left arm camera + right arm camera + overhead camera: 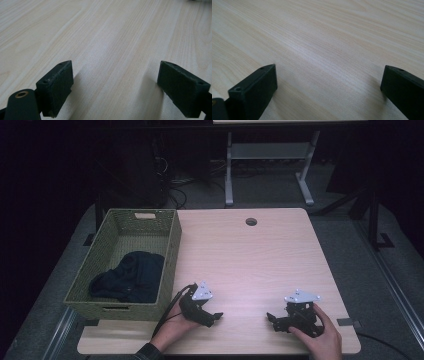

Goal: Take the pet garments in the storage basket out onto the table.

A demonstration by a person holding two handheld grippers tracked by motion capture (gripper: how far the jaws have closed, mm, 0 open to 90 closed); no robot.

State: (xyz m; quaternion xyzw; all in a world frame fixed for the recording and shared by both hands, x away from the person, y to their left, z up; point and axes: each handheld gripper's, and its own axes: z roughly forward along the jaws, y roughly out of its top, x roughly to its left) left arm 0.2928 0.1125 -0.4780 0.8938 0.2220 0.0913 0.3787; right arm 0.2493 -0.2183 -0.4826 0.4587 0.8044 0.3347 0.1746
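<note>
Hands: both come in at the bottom edge of the high view, each wrapped around a gripper, low on the pale wooden surface [260, 255].
Left gripper [216, 317]: lower middle of the high view, just right of the basket's near corner, grey plate on top, black cable looping off to its left — jaws aimed toward the right of the frame.
Left gripper, state: spread wide; in the left gripper view [115, 87] the two black jaws stand far apart at the bottom corners with bare wood grain between them, nothing pinched.
Right gripper [271, 318]: lower right of the high view, held from the right side, jaws aimed toward the left of the frame, facing the other gripper across a stretch of bare wood.
Right gripper, state: spread as well; the right gripper view [328, 87] shows one jaw at the lower left, one at the lower right, with plain wood between.
Basket [170, 251]: woven, greenish, rectangular — sits on the left side of the surface, running from upper left to lower left of the high view.
Dark cloth [131, 276]: bunched up inside the basket, toward its near end, well apart from either gripper.
Hole [251, 221]: small round opening near the far edge of the surface, upper middle of the frame.
</note>
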